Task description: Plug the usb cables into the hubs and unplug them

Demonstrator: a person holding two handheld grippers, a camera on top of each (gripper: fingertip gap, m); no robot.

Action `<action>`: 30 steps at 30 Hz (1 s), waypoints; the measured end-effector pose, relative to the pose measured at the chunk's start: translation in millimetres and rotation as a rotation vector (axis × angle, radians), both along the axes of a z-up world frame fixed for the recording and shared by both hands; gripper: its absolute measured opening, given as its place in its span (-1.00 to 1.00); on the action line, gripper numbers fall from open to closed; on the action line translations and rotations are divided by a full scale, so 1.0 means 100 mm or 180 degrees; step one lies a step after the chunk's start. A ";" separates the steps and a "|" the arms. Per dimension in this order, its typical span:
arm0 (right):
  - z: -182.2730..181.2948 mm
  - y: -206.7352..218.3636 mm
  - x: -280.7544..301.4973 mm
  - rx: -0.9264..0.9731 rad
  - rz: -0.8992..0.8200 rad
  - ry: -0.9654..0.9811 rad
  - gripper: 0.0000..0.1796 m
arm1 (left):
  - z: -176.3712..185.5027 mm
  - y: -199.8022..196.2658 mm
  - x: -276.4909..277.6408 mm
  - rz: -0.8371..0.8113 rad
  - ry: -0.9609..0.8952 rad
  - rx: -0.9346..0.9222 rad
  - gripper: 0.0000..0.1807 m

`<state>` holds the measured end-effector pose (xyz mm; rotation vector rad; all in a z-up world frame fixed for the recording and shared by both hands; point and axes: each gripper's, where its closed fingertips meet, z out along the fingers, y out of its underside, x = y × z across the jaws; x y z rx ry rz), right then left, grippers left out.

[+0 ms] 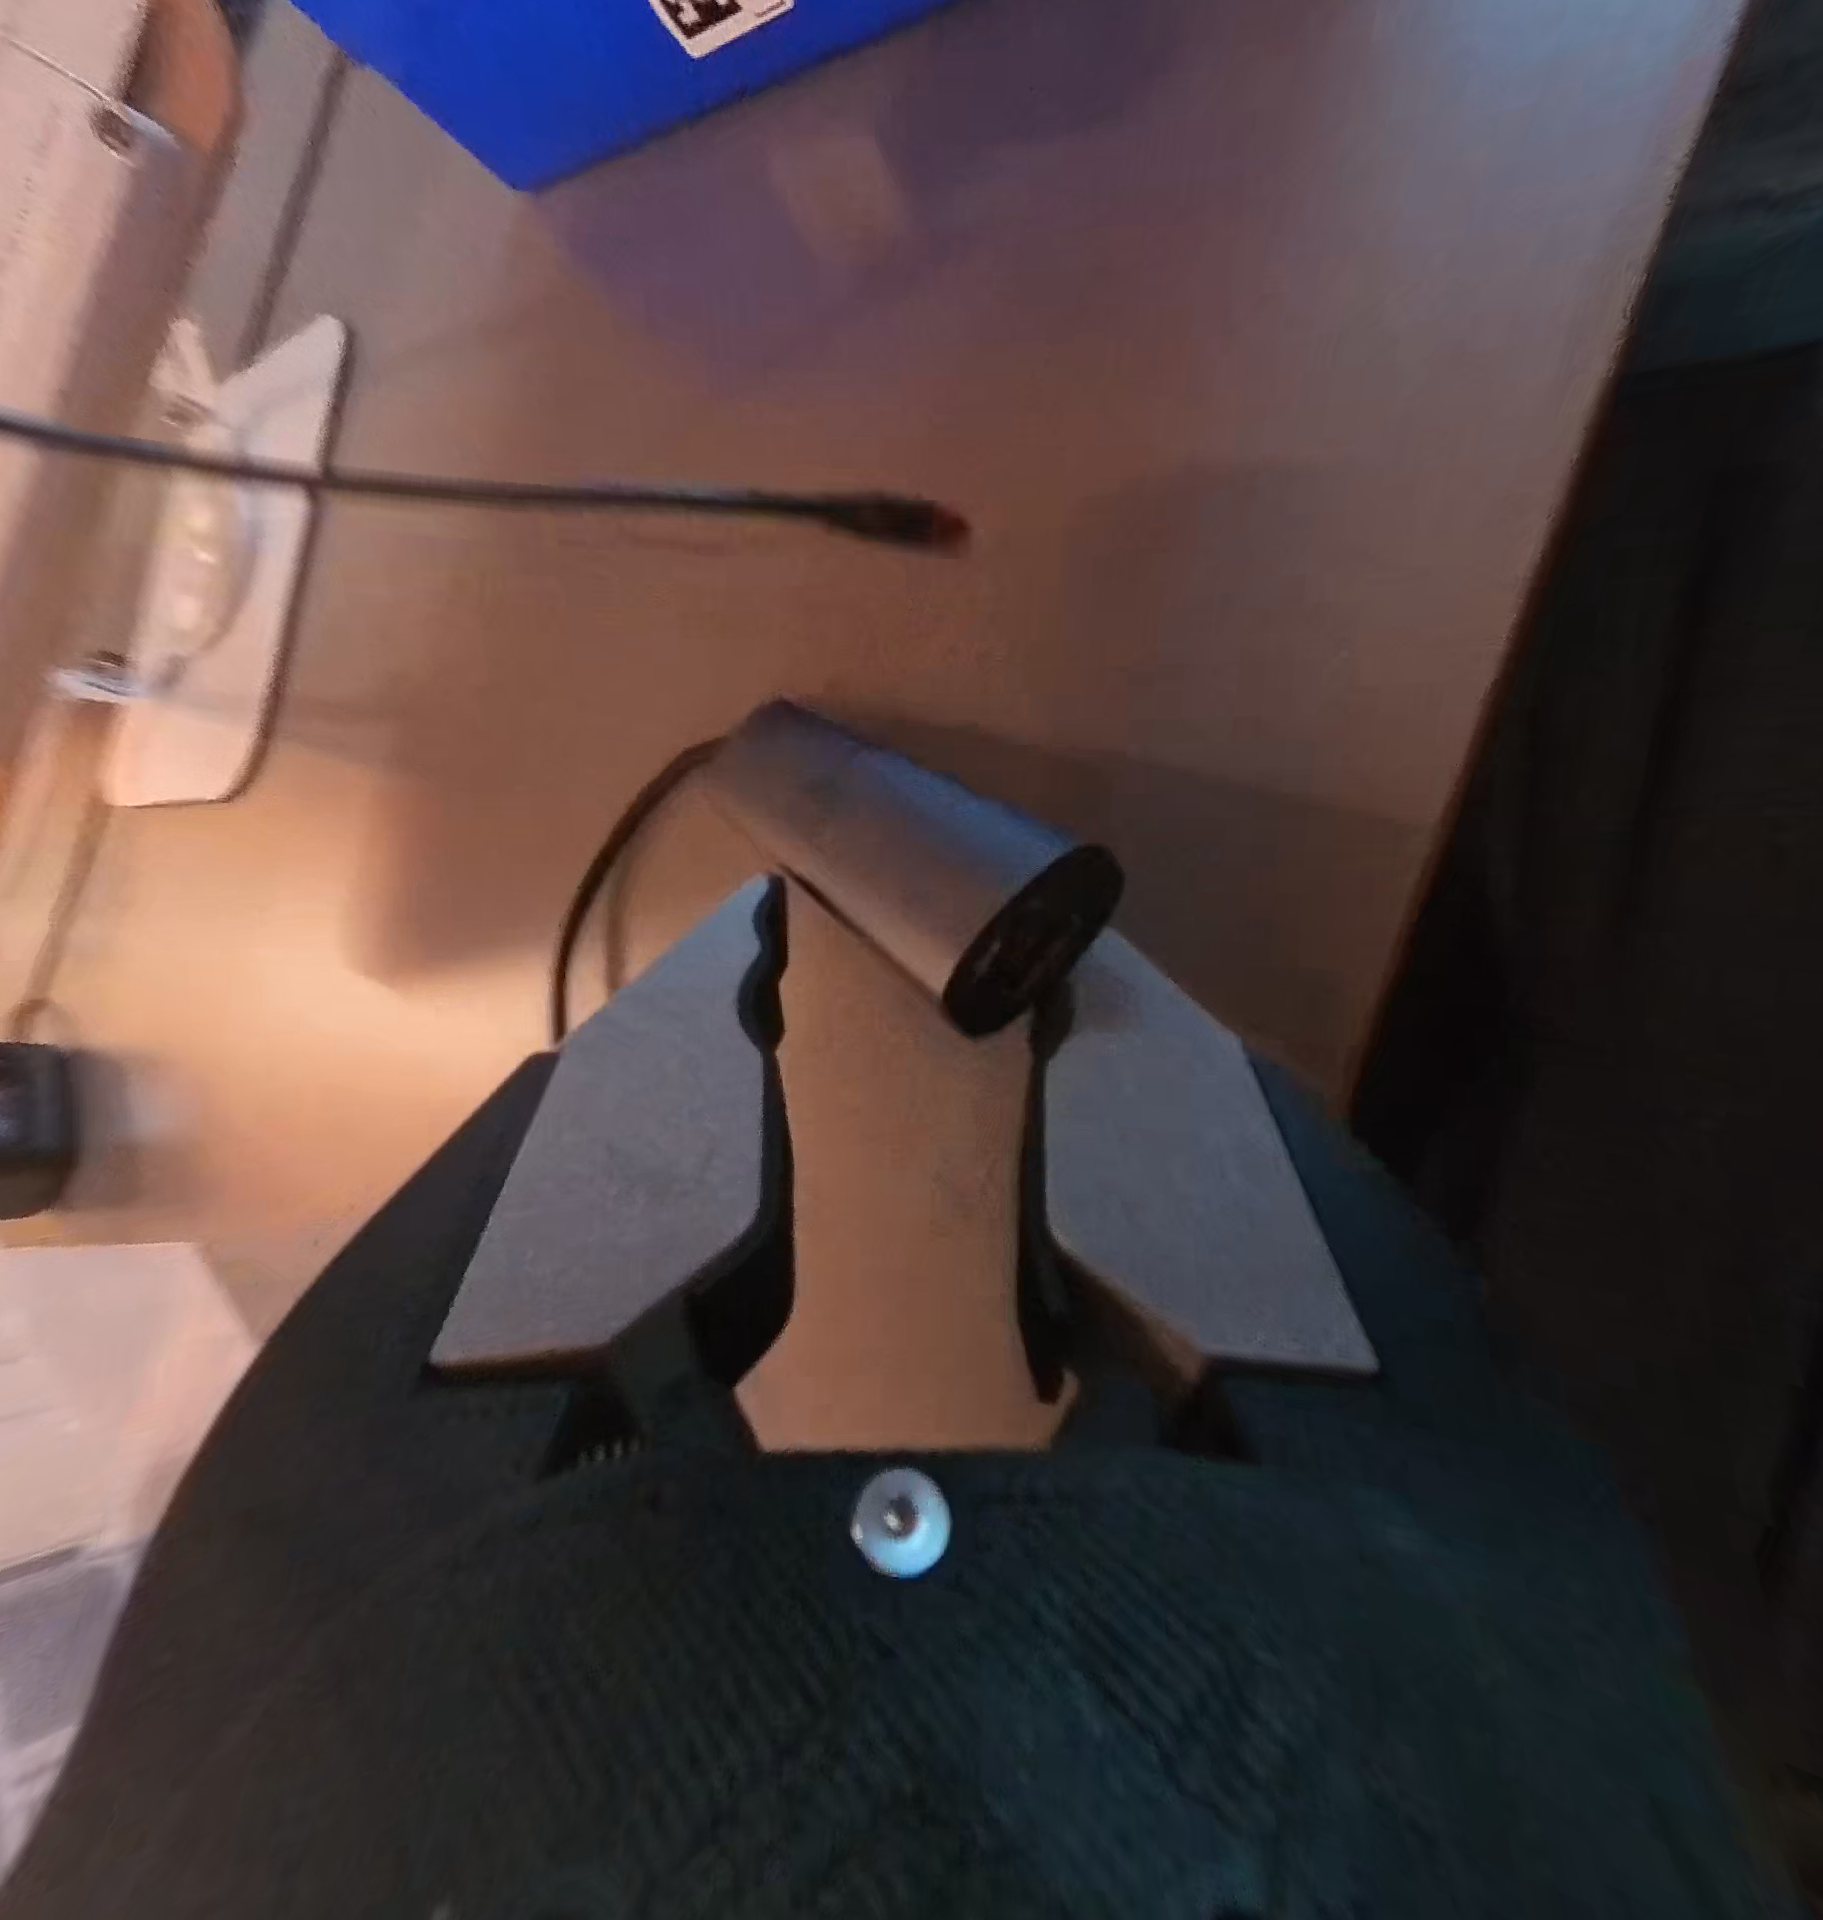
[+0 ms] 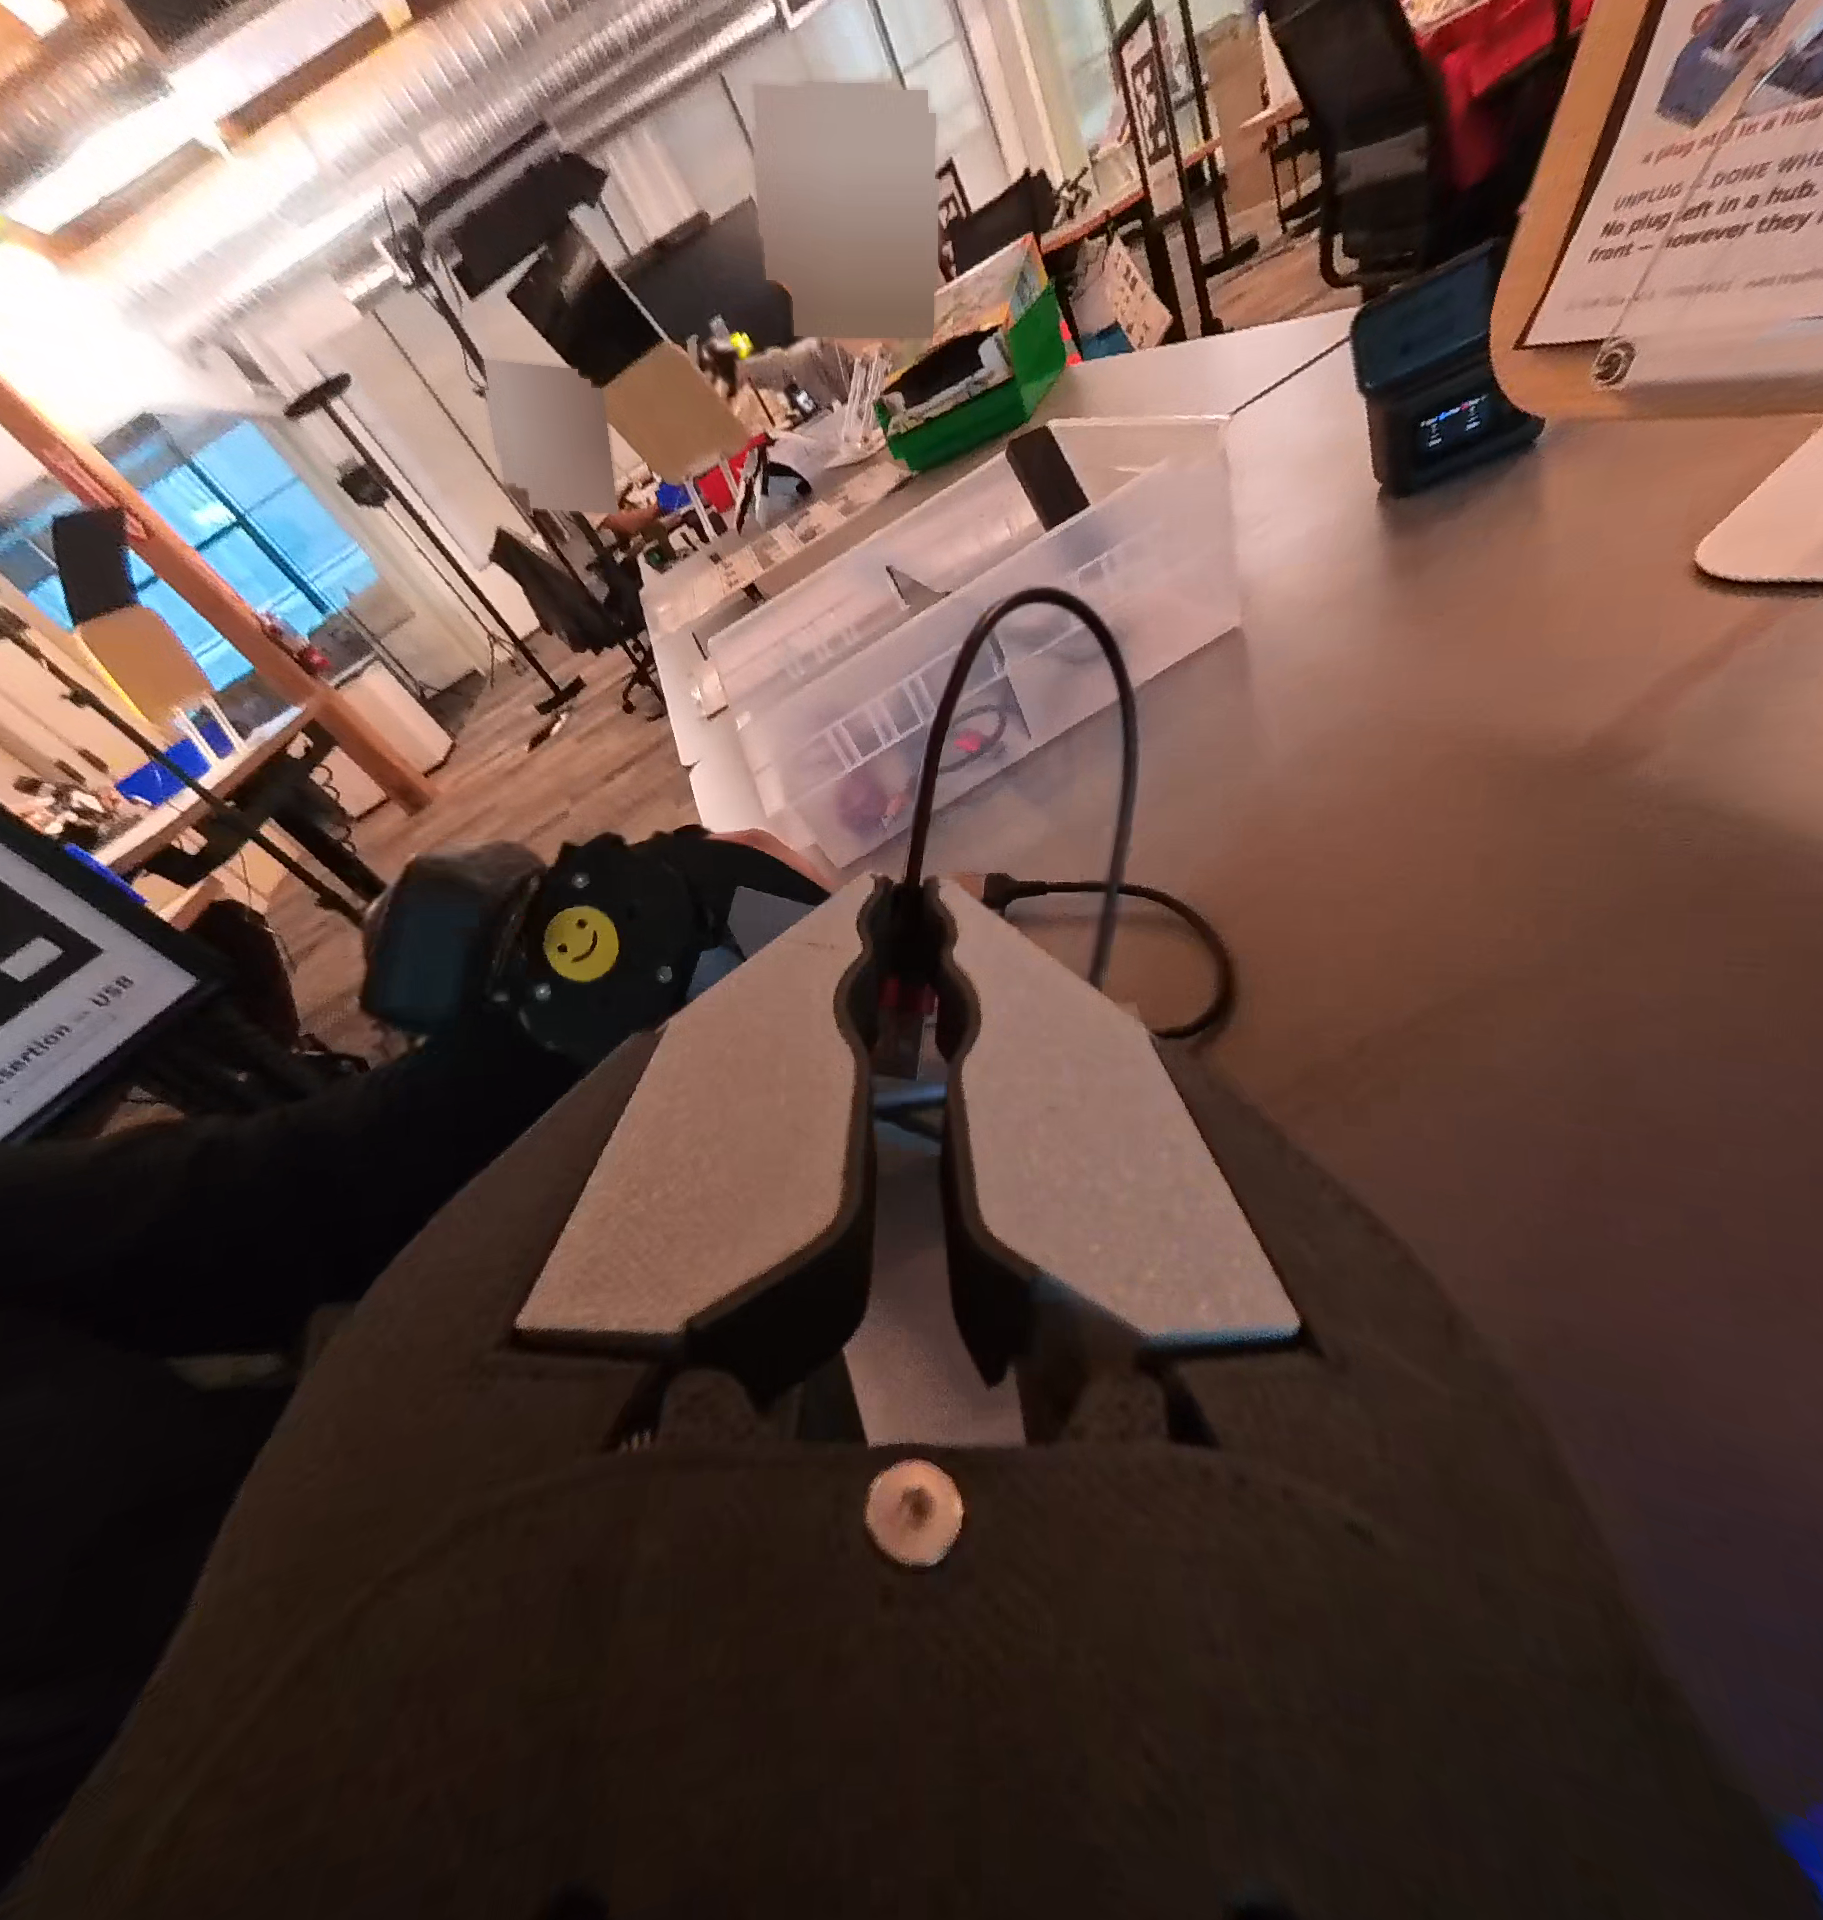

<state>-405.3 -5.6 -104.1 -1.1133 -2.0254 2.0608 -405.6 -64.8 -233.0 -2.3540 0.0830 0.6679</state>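
Left wrist view | hub (image 1: 917, 883) near table edge (image 1: 1489, 831) | open tabletop beyond

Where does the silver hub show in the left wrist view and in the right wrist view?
Left wrist view: centre, the silver hub clamped across the left gripper fingertips, dark end facing right.
Right wrist view: I cannot make it out; only the left gripper's body shows, middle left.
Shared landmark: the sign stand's white base, left side in the left view, right edge in the right.
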 end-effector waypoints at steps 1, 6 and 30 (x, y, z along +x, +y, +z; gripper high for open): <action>0.02 0.00 0.00 -0.0036 0.0010 0.0003 -0.97 | 0.00 -0.02 0.02 0.0004 -0.0170 0.0049 -0.38; -0.02 -0.07 0.04 0.0098 0.0094 0.0084 -0.97 | 0.05 -0.21 0.05 0.0099 -0.0579 -0.0049 -0.26; -0.20 -0.70 0.59 0.1220 0.0949 0.0997 -0.97 | 1.16 -0.01 0.49 -0.0502 -0.1603 0.1823 -0.98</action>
